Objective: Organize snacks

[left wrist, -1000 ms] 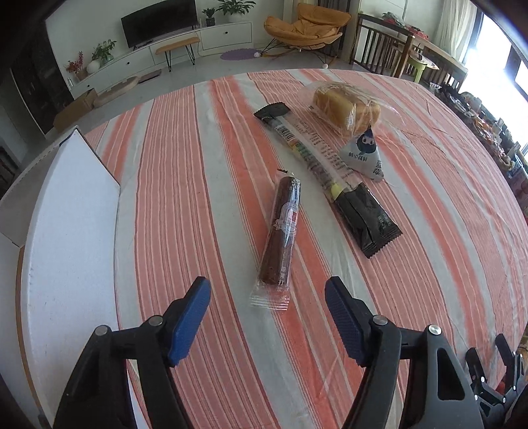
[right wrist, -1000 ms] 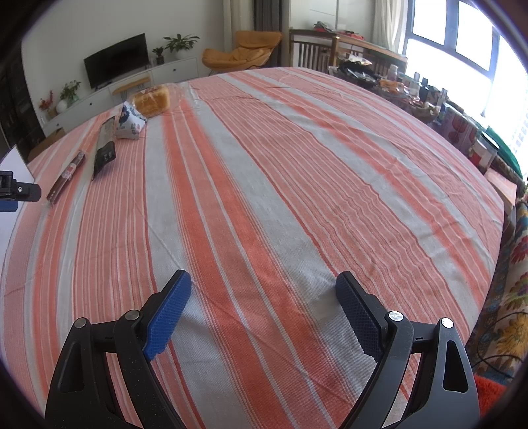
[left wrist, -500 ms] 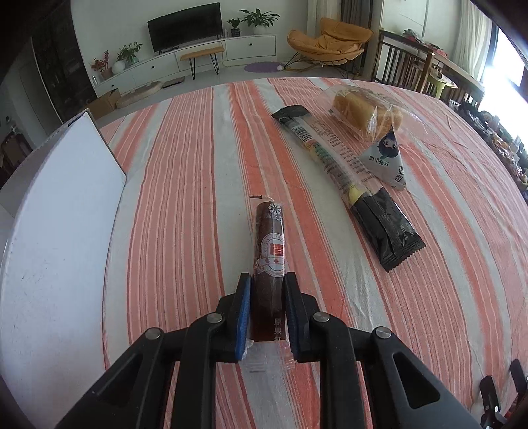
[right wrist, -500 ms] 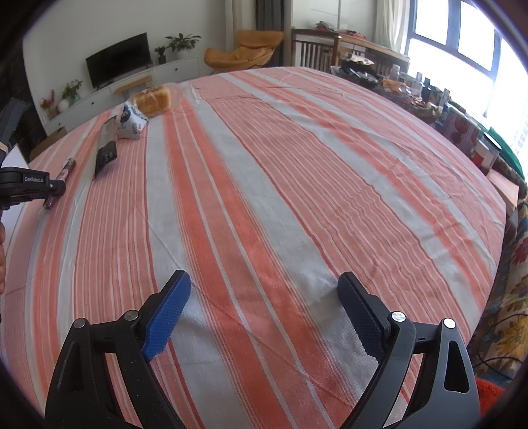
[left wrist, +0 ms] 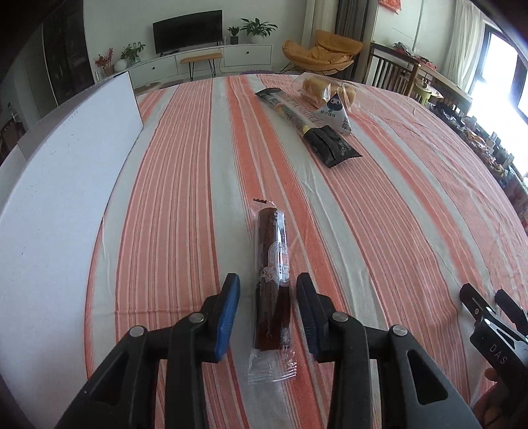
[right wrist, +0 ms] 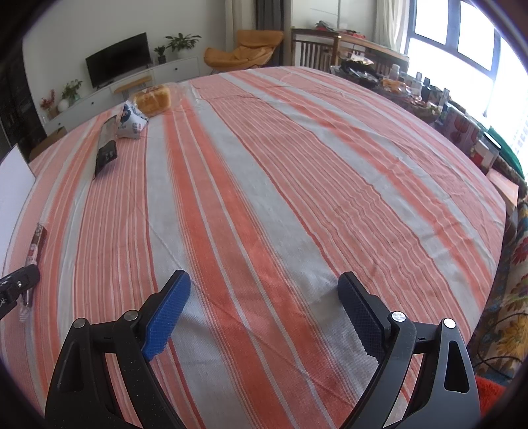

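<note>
Striped tablecloth (left wrist: 184, 184), left gripper (left wrist: 268, 315) now released — sausage stick (left wrist: 273, 280) lying between its jaws, right gripper (right wrist: 264, 315) spread wide as before

The left wrist camera looks forward and down along the left gripper (left wrist: 268, 316), low and close over the striped tablecloth (left wrist: 379, 211), facing the far wall with its television (left wrist: 187, 30). The right wrist camera sits behind the right gripper (right wrist: 264, 313), a little to the right, angled across a broader stretch of the same cloth toward that wall. Both views share the sausage stick (left wrist: 273, 280), seen at the right view's left edge, the far snack packets (left wrist: 310, 118), the white board (left wrist: 59, 184) and the orange chair (left wrist: 321, 51).
</note>
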### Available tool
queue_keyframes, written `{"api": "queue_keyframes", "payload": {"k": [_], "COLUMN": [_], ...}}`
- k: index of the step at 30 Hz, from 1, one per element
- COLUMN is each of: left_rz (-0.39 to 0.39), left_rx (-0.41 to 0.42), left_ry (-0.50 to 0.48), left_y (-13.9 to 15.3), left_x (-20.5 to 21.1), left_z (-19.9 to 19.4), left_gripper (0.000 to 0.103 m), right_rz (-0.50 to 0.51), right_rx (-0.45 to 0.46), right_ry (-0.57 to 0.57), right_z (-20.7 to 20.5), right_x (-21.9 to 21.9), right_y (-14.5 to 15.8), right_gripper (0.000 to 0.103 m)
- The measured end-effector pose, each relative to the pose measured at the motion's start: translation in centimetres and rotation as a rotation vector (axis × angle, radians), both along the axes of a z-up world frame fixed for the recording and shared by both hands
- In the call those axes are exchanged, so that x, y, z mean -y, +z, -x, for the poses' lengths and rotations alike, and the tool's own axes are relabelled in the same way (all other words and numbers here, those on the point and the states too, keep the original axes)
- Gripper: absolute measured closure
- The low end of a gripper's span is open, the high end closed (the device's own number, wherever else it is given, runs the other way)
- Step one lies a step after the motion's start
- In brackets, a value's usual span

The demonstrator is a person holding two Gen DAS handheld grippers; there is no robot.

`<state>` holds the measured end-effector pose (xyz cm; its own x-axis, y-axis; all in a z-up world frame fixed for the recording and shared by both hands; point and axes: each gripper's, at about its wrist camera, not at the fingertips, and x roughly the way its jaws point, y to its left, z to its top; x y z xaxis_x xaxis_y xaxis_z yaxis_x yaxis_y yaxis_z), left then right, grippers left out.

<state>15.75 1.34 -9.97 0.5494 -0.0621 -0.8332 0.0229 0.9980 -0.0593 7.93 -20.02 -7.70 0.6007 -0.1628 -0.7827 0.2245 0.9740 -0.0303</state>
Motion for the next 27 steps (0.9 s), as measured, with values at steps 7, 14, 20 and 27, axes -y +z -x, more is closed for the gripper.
{"api": "queue_keyframes", "payload": {"k": [7, 14, 20, 27], "left_rz": [-0.073, -0.048, -0.048, -0.048], "left_rx": [0.045, 0.044, 0.044, 0.044], "left_ry": [-0.003, 0.007, 0.008, 0.007], "left_y": [-1.0, -1.5, -1.5, -1.5], "left_x": [0.1, -0.4, -0.4, -0.4], "left_z": [-0.2, -0.7, -0.7, -0.7], "left_gripper": [0.012, 0.000, 0.000, 0.000], "right_rz": [0.000, -0.005, -0.117, -0.246], "right_rx": [0.000, -0.002, -0.096, -0.103], "right_ry": [0.001, 0.001, 0.083, 0.393], "right_z": [0.0, 0.0, -1.5, -13.3], "right_x": [0.0, 0.0, -0.2, -5.5], "right_y": [0.0, 0.0, 1.0, 4.1], "right_gripper": [0.010, 0.010, 0.010, 0.013]}}
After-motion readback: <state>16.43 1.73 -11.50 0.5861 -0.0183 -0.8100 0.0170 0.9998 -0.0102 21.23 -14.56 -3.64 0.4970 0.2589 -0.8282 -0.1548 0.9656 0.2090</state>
